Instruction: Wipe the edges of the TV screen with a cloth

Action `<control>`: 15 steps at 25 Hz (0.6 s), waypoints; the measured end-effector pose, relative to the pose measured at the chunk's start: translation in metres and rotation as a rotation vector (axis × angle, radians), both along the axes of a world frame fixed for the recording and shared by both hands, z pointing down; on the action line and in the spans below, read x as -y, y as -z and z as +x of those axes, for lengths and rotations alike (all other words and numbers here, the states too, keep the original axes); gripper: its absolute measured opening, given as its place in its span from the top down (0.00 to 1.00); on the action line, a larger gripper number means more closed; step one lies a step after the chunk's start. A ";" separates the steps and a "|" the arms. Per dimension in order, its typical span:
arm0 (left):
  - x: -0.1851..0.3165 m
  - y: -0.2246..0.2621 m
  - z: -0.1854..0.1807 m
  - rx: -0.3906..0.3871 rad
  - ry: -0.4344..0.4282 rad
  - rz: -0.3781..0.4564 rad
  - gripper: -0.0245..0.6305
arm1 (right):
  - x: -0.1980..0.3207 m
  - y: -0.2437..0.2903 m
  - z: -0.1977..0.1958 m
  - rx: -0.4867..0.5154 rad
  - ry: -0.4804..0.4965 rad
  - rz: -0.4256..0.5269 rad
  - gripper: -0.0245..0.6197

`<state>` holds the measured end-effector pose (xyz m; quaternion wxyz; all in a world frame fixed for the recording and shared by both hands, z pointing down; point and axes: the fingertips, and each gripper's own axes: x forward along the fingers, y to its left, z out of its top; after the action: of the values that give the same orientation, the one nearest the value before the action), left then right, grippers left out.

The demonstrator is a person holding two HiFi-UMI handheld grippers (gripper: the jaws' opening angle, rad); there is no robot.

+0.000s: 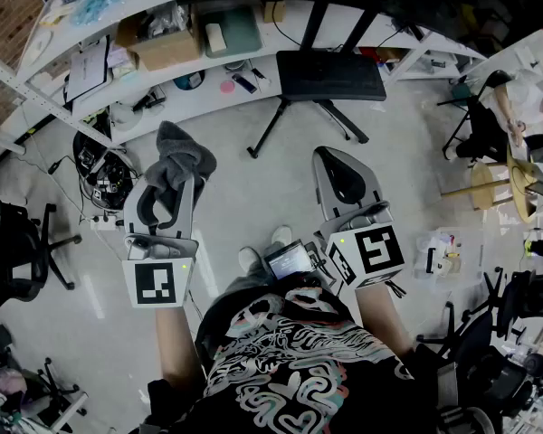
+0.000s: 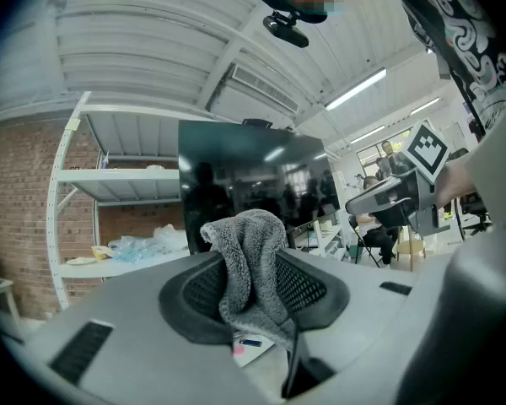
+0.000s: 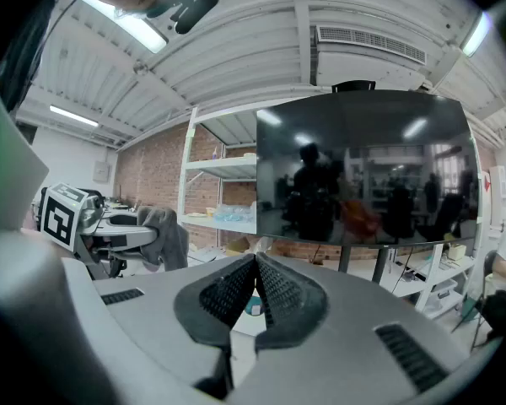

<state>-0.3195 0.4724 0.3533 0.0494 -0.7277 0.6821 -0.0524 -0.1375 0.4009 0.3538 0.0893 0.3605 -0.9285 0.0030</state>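
Observation:
A grey fluffy cloth (image 2: 251,264) is pinched between the pads of my left gripper (image 1: 167,183), and it bunches up past the jaw tips (image 1: 179,156). The dark TV screen (image 2: 249,184) stands ahead on its stand, some way beyond the cloth. In the right gripper view the TV screen (image 3: 367,171) fills the upper right, reflecting the room. My right gripper (image 3: 255,270) is shut with nothing between its pads. It is held to the right of the left gripper (image 3: 131,230), which shows at the left with the cloth hanging from it. The TV's black stand base (image 1: 330,75) is at the top centre.
White shelving (image 1: 163,61) loaded with boxes and clutter runs along the back left, behind the TV. Office chairs (image 1: 18,242) stand at the left and lower right. A seated person (image 1: 525,116) is at the far right by a table.

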 end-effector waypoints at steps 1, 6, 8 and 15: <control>0.000 0.000 0.000 0.001 -0.004 0.000 0.73 | 0.001 0.001 0.001 -0.001 -0.005 0.003 0.92; 0.002 0.001 -0.005 0.000 -0.004 0.003 0.73 | 0.005 0.000 0.001 0.008 -0.038 -0.018 0.92; 0.003 0.000 -0.010 -0.006 0.007 0.000 0.73 | 0.003 -0.003 -0.001 0.008 -0.044 -0.027 0.92; 0.009 -0.002 -0.015 0.005 0.033 -0.003 0.73 | 0.005 -0.007 0.000 0.006 -0.062 -0.030 0.92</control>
<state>-0.3345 0.4634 0.3554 0.0493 -0.7163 0.6938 -0.0559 -0.1374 0.3957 0.3610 0.0917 0.3876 -0.9170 0.0206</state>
